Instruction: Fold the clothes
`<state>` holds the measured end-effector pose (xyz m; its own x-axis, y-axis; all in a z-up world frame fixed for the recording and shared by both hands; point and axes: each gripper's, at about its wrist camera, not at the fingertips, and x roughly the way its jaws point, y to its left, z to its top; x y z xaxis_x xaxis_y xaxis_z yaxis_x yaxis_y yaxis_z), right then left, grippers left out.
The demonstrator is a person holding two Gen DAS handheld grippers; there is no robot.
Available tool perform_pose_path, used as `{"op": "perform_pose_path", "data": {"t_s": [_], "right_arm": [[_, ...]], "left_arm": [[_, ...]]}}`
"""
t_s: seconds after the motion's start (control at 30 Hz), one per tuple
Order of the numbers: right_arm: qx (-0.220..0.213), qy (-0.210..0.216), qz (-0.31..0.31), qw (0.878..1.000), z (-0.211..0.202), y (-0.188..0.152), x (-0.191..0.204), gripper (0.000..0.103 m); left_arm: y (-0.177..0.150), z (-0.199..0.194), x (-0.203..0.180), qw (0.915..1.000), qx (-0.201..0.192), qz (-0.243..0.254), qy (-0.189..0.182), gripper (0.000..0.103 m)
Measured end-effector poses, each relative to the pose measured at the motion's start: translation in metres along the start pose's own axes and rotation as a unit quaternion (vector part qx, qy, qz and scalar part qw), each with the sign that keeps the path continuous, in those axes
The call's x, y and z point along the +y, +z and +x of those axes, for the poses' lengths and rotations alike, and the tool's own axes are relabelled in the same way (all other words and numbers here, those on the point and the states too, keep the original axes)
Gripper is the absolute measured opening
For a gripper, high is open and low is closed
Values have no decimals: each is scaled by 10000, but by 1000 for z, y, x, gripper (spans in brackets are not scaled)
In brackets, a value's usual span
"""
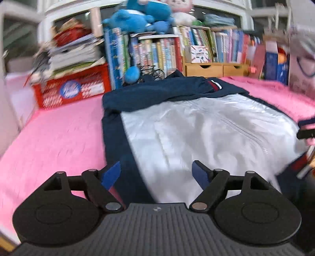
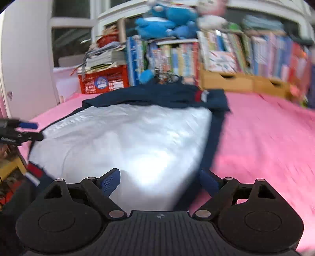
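Jacket [image 1: 196, 126] lies spread flat on the pink sheet [image 1: 51, 134], silvery-white lining facing up and framed by navy edges, with its navy top part and a red-and-white striped trim [image 1: 215, 85] folded over at the far end. We cannot tell whether the pink surface is a bed or a covered tabletop.

We see our left hand-held gripper [image 1: 157, 173] low over the near left part of the jacket, its blue-padded fingers [image 1: 111, 174] spread wide, with nothing pinched between them; the navy side band runs beneath the gap. Our right hand-held gripper [image 2: 160, 182] sits over the near right part of the lining, jaws equally wide apart and holding nothing, its right finger above the navy edge where it meets the pink sheet. In the right wrist view the other gripper shows at the left border, beside the jacket's left edge.

Behind the jacket stands a row of books [image 1: 157, 51], with blue plush toys [image 1: 141, 15] on top, a red crate [image 1: 72, 88] stacked with papers to the left, and small wooden drawers [image 1: 214, 69] to the right. Both views are blurred, so finer detail is lost.
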<state>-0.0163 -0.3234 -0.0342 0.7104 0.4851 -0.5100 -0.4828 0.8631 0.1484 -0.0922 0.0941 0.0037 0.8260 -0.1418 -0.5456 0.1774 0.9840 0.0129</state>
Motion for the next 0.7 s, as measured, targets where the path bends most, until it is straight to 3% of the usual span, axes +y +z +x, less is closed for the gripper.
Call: {"op": "perform_pose_path", "data": {"t_s": [0.07,0.13,0.27,0.37,0.47,0.53,0.57,0.63,0.7], "right_arm": [[61,209,347,9992,-14,-13,-16,89],[87,427,638,9970,-21,-24,-26,88],[306,906,1230,9878,-5,-35,-42,83],[489,1255,1554,9786,17,-40,-41,72],[570,1557,1738,9707,35,-43,-37,61],[707,1736,2012,9615,38,-43,-38,48],[787,1902,2058,9567,32,-40,-37,31],[767,2304,1903,9512,5,-31,-33,27],[444,2687,1523,9501,-30,-21,-31,26]], "left_arm": [[-12,-8,15,9982,137,-508,-282,88],[-22,1,30,9912,396,-1071,-667,88],[-32,47,52,9669,1035,-1994,-1210,86],[-35,73,48,9469,1387,-2183,-1911,51],[-34,74,34,9545,1311,-1814,-1969,48],[-31,68,36,9511,1345,-1876,-2054,31],[-28,61,40,9472,1365,-1943,-2154,20],[-16,29,48,9439,1048,-1862,-2516,18],[-4,-5,55,9451,524,-1640,-2779,19]]}}
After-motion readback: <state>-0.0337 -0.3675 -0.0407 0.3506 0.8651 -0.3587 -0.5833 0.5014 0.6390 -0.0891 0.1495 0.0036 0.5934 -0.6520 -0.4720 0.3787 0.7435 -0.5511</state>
